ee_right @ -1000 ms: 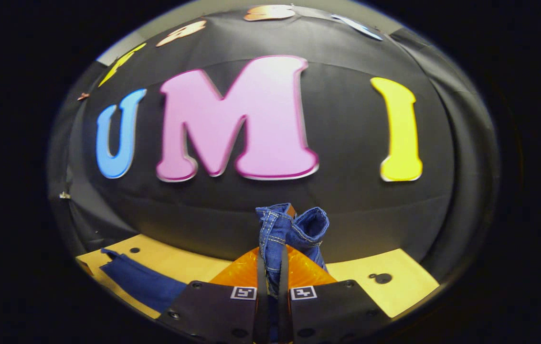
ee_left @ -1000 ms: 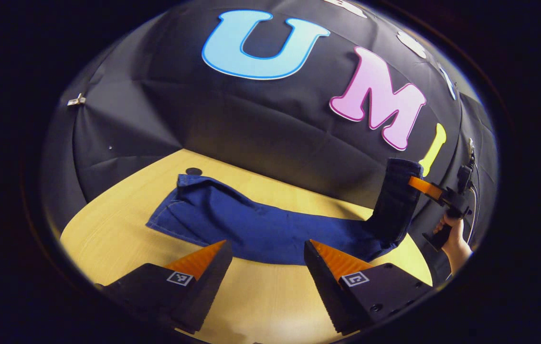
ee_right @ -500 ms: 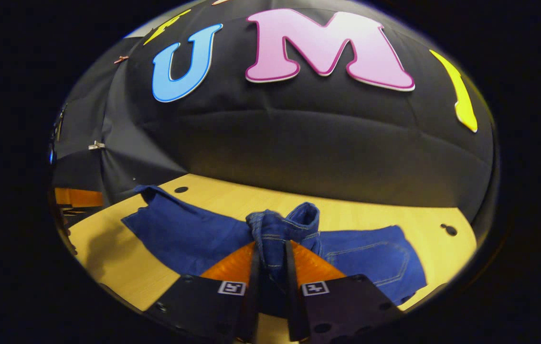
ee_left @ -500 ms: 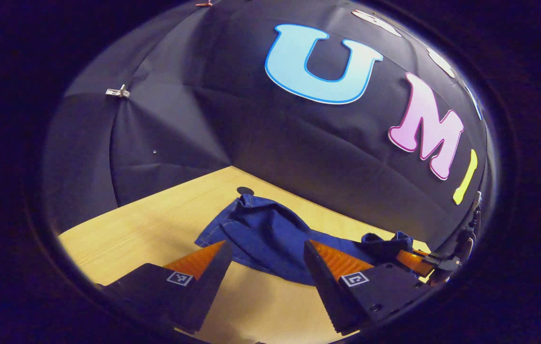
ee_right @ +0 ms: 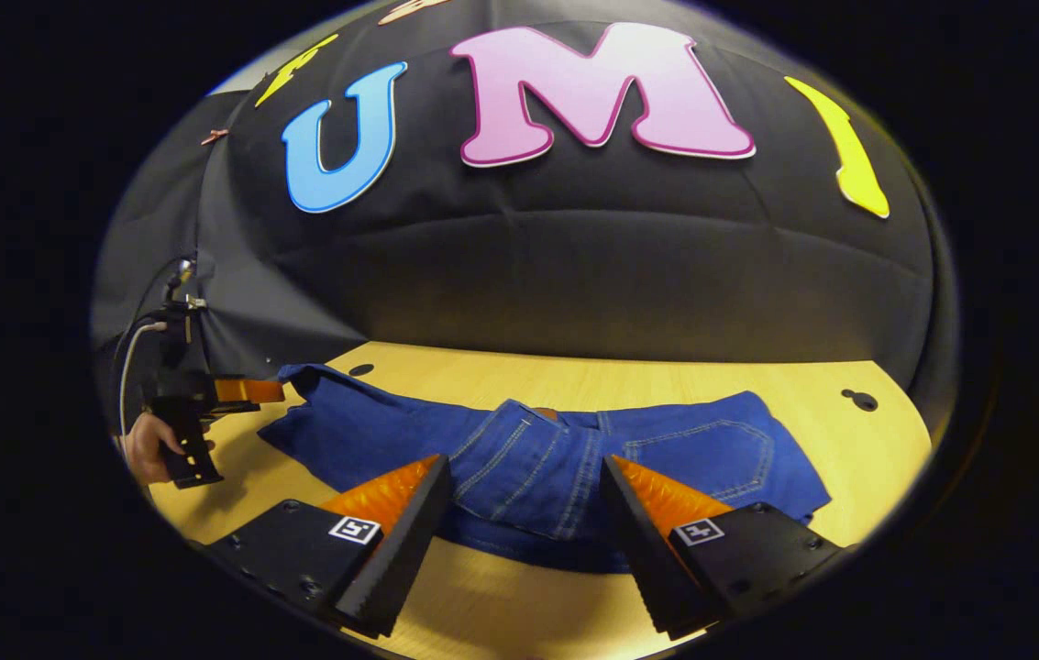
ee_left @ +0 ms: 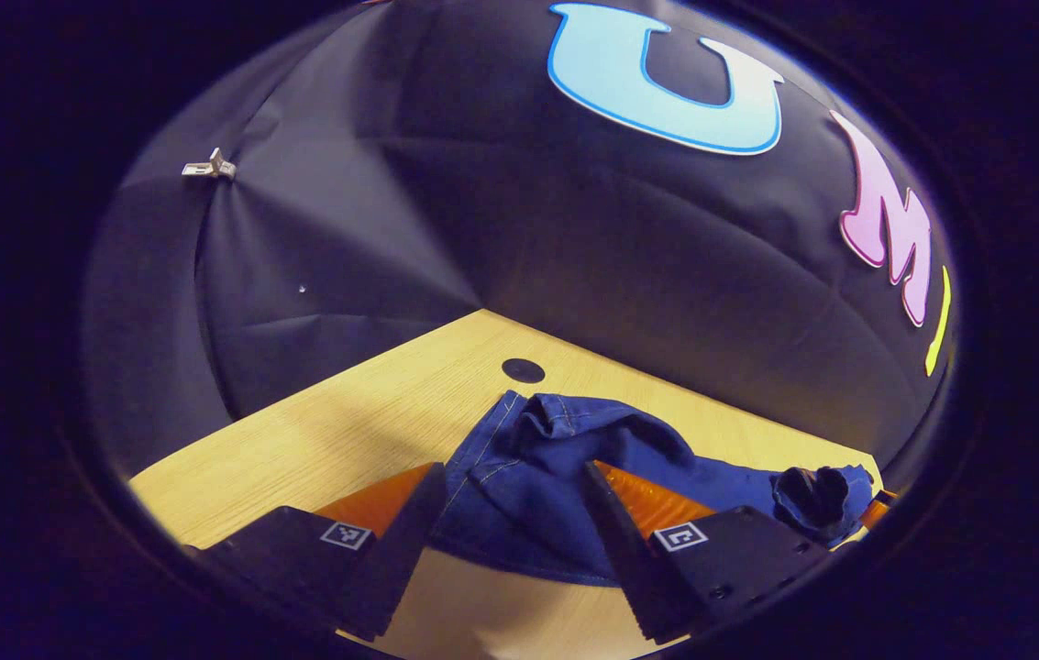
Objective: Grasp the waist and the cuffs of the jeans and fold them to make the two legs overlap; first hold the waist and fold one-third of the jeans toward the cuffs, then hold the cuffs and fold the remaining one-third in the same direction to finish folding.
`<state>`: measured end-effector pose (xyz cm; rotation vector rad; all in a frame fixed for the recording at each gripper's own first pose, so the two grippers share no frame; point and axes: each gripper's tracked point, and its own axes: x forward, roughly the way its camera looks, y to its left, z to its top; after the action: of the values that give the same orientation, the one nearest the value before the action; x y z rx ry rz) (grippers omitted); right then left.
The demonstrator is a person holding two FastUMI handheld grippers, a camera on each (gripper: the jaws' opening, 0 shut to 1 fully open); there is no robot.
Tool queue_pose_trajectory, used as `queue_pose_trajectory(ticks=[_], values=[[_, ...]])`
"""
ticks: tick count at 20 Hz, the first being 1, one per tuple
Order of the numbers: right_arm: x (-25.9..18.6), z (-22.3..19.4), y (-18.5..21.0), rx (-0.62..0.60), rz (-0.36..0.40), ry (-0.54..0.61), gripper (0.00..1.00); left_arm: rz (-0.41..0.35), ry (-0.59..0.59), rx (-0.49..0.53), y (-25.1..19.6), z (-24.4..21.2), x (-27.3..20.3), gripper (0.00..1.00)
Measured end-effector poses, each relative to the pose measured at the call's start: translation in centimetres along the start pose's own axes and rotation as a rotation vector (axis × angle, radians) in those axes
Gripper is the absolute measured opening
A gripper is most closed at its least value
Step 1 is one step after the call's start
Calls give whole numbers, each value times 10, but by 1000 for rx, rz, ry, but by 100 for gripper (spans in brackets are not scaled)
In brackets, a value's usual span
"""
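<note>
Right gripper (ee_right: 524,500) has released the jeans (ee_right: 556,458); left gripper (ee_left: 510,509) remains open.

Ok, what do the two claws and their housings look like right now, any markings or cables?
The left claw and right claw each have two wedge-shaped fingers with ribbed inner faces and toothed edges, set on black blocks with screw holes. Every block carries a small square black-and-white marker. In the right gripper view, the left one has a black handle and a pale cable.
</note>
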<state>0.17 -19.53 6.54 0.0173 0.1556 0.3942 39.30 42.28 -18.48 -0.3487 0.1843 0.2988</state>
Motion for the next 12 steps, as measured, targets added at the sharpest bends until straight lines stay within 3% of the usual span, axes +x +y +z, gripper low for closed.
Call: queue_pose_trajectory(ticks=[6,10,12], values=[[-23,0,-30,-25,-37,-12,98,66,123,155,16,-26,38,95],[-24,-20,-40,0,-50,49,98,2,159,213,10,-29,42,93],[-26,-30,-43,6,-58,71,98,-48,179,209,2,-31,44,73]])
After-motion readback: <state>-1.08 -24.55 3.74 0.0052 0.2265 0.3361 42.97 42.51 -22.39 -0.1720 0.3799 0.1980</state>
